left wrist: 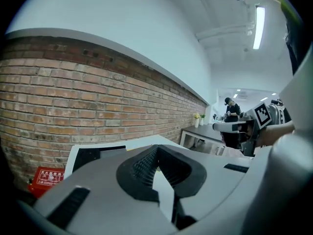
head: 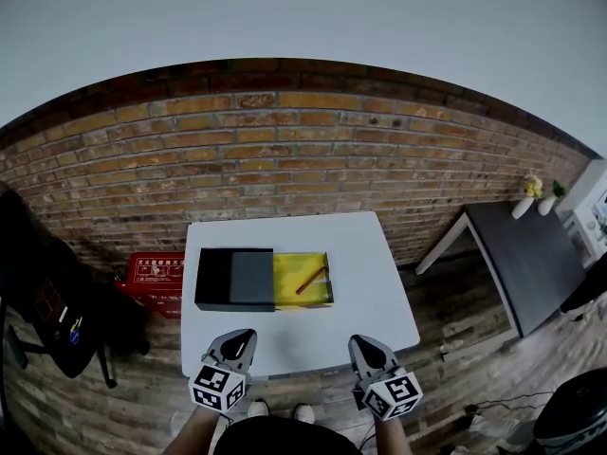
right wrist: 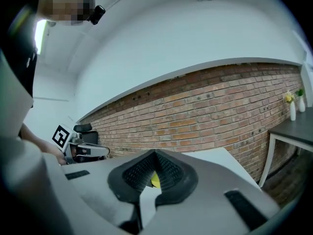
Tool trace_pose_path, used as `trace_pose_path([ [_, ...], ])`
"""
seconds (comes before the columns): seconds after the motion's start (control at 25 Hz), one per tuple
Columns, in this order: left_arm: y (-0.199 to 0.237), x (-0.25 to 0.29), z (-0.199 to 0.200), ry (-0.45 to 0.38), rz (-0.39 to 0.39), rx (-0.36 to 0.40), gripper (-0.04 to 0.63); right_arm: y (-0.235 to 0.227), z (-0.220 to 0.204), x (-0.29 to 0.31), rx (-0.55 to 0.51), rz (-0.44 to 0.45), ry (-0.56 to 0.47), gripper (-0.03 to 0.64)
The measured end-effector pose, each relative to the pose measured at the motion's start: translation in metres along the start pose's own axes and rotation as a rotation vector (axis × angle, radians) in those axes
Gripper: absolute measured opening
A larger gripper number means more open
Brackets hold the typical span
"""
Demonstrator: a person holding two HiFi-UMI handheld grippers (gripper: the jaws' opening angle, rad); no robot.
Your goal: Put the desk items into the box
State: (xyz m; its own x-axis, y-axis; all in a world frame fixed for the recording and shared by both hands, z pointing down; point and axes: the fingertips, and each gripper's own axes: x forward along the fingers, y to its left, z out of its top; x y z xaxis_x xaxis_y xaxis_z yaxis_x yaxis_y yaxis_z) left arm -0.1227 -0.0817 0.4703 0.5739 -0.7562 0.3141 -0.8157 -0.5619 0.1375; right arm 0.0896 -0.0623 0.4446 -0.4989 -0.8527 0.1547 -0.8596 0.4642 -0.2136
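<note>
On the white table point(head: 360, 282) lies a long box point(head: 264, 280). Its left part is covered by a black and grey lid point(head: 234, 279); its right part is open and yellow inside. A brown stick-like item point(head: 310, 280) lies slanted in the yellow part. My left gripper point(head: 244, 336) hovers over the table's near edge, left of centre, jaws shut and empty. My right gripper point(head: 361, 342) hovers at the near edge further right, also shut with nothing held. In the left gripper view the closed jaw tips point(left wrist: 156, 149) point towards the box's black end point(left wrist: 93, 155). The right gripper's point(right wrist: 155, 153) pads hide all but a sliver of yellow.
A red crate point(head: 155, 271) stands on the floor behind the table's left side, against the brick wall point(head: 285, 150). A black chair point(head: 43, 301) is at the far left. A dark side table point(head: 531, 254) with small vases point(head: 526, 197) stands to the right.
</note>
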Motion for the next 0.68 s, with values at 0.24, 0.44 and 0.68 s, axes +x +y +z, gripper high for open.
trace_pose_path([
  [0.24,0.0022,0.004,0.008,-0.019,-0.023,-0.004,0.012,0.0028,0.002,0.0019,-0.008,-0.02,0.001,0.021],
  [0.44,0.009,0.0039,0.0045,-0.013,-0.009,-0.009,0.013,0.0035,-0.0018,0.001,-0.007,-0.031,0.008,0.02],
  [0.68,0.0083,0.0084,0.0041,-0.004,-0.015,0.0,0.012,0.0012,-0.0006,0.0051,-0.013,-0.031,0.015,0.02],
])
